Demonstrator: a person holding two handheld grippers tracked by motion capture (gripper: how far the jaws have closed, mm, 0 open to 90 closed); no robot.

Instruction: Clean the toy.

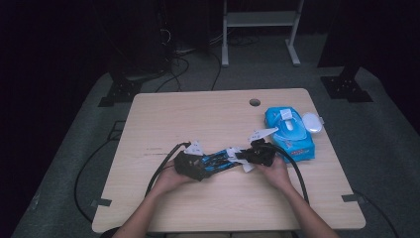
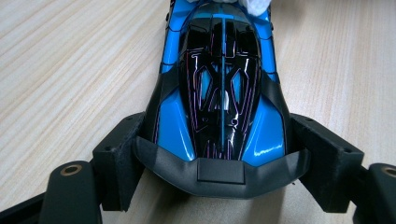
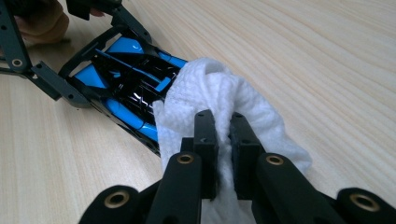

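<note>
High view: surface (image 1: 163,114) carries a toy car (image 1: 218,159) near its middle, wipes pack (image 1: 289,133) to the car's right. Left gripper (image 2: 219,154) clamps the car's nose. Right gripper (image 3: 223,154), closed on a white wipe (image 3: 210,98), rests it on the car's far end. Wiping appears underway; most of the body looks untouched.

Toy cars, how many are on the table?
1. The blue and black toy car lies near the middle front of the table, held between the left hand-held gripper and the white wipe in the right hand-held gripper.
</note>
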